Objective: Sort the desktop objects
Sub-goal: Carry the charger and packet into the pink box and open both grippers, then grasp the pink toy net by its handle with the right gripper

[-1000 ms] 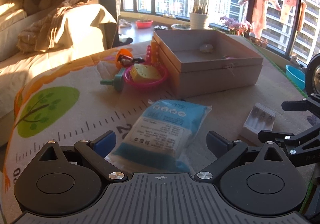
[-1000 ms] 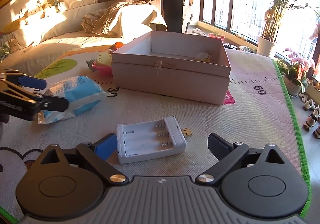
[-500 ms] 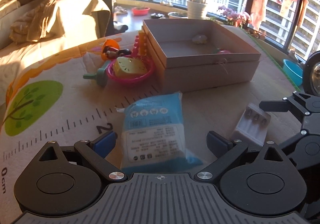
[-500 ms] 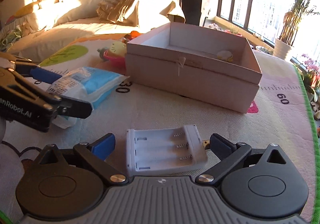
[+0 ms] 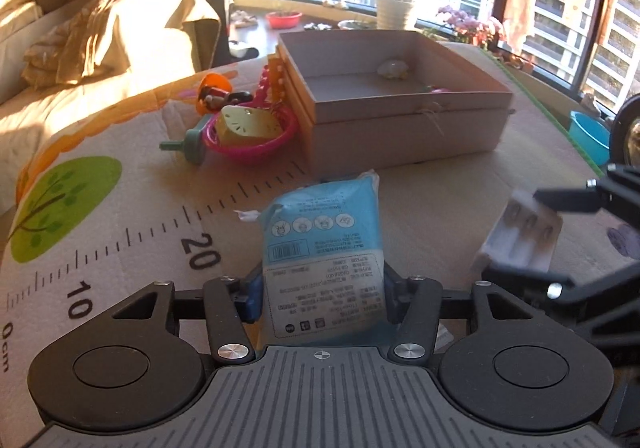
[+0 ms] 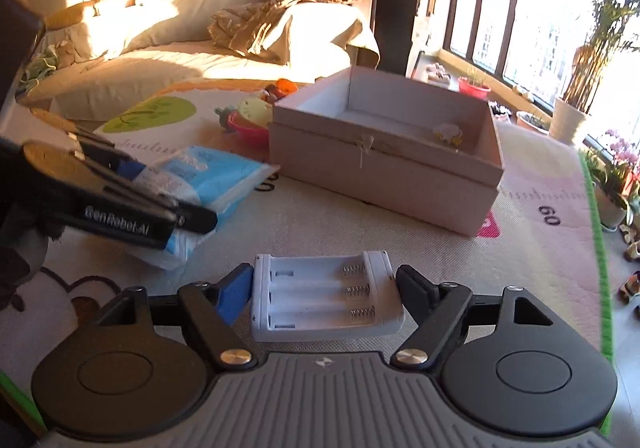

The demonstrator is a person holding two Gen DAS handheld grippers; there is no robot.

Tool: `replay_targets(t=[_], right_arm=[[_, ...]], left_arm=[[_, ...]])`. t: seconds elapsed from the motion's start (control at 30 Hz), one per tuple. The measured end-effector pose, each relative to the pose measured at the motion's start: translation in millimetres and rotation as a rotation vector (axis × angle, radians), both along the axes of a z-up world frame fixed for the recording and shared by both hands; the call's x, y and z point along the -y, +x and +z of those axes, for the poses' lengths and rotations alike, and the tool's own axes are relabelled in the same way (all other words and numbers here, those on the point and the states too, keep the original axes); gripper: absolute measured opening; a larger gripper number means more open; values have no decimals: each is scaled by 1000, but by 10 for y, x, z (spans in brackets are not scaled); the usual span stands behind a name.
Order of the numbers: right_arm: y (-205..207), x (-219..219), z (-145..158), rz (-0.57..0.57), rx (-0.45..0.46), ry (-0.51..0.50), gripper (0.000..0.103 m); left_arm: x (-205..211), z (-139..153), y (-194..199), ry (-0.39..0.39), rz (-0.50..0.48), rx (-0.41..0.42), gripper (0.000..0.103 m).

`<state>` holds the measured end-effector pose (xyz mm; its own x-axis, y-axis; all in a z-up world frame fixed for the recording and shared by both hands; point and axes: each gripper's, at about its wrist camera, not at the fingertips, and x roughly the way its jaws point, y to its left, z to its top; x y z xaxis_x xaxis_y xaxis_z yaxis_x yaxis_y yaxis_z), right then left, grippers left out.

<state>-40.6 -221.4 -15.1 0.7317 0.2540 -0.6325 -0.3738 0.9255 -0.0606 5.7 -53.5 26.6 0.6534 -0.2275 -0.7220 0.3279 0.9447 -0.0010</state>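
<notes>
Here, the left gripper [image 5: 322,300] has just closed on a blue tissue pack [image 5: 322,248] lying on the mat [image 5: 120,232]; the right gripper [image 6: 326,288] has just closed around a white battery charger [image 6: 326,296]; either could slip before reaching the box [image 6: 384,171].

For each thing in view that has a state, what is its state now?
Left gripper: jaws just closed, pressing the blue packet.
Blue packet: gripped at its sides.
Right gripper: jaws just closed around the charger.
White battery charger: no batteries in it, held between the pads.
Cardboard box: open, a few small items inside.
</notes>
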Motion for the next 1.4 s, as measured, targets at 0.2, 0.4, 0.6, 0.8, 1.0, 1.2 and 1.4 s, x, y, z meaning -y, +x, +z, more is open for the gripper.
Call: replay_targets(t=[0.2,0.4,0.6,0.8,1.0,1.2,1.4], right_arm=[[5,196,350,-10,44,48,78],[175,467,678,-72,103,140,78],[468,620,871,-132,172,128,78],[791,690,866,-181,162,101,78],[1027,716,717,-214,140,65,78],[1451,419,530,-179,81,90,78],[1691,29,307,-130,-9,75,84]], left_arm=[[4,306,-84,-46,-8,94,57],[113,674,185,-78,-19,184,58],[400,790,800,-107,-39,193,57],[636,618,1427,-136,-46,180,61],[261,510,1207,-142,55,186,80],[-187,314,763,-164,117,135,89],[-403,-27,492,-92,146,76,96]])
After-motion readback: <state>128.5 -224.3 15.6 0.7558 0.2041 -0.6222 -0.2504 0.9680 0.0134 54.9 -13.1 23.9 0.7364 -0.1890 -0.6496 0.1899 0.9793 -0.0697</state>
